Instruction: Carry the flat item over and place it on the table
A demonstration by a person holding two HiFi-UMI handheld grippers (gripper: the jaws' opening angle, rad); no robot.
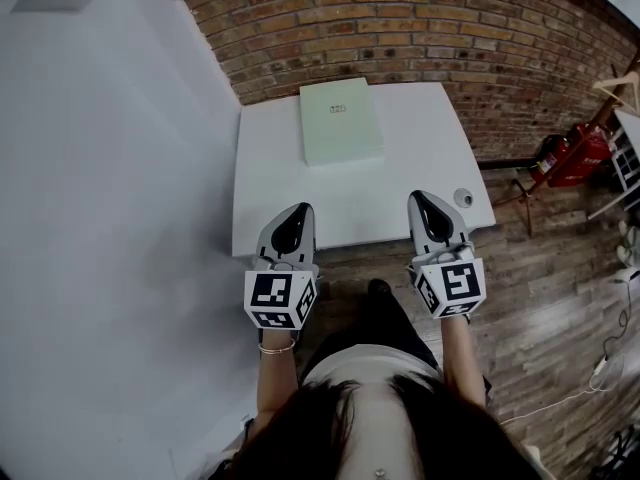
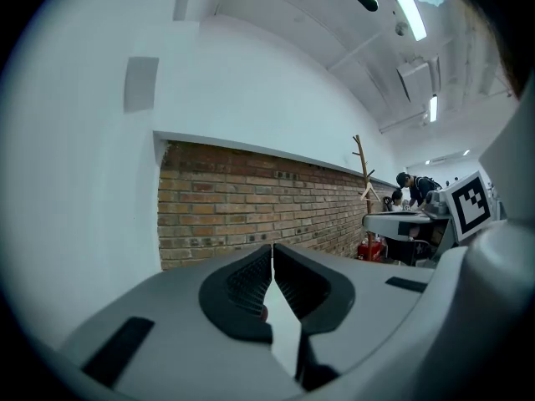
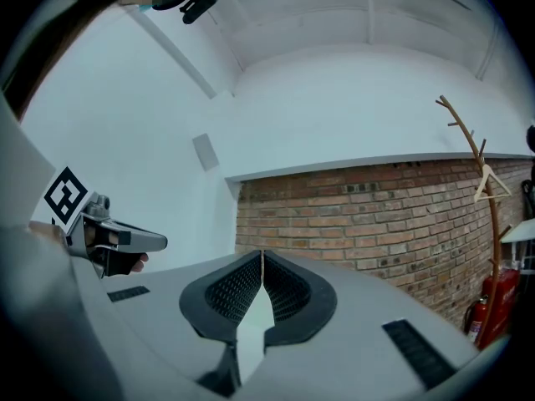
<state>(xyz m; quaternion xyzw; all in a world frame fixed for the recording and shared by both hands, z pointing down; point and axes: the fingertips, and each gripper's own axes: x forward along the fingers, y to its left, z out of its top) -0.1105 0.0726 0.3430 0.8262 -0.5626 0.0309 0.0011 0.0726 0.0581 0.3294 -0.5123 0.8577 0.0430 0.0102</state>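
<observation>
The flat item point(image 1: 340, 120) is a pale green slab lying flat on the white table point(image 1: 270, 203), toward its far side by the brick wall. My left gripper point(image 1: 298, 211) hovers over the table's near left edge, jaws shut with nothing between them; in the left gripper view the pads point(image 2: 272, 251) meet at the tip. Over the near right edge, my right gripper point(image 1: 422, 198) is shut and empty too, its pads point(image 3: 262, 259) touching. Both point level toward the wall, well short of the item.
A brick wall point(image 1: 420, 18) runs behind the table and a white wall point(image 1: 100, 168) lies at the left. A small round fitting point(image 1: 463, 197) sits at the table's near right corner. Red fire extinguishers point(image 1: 575, 156) and a wooden coat stand point(image 3: 472, 153) are at the right.
</observation>
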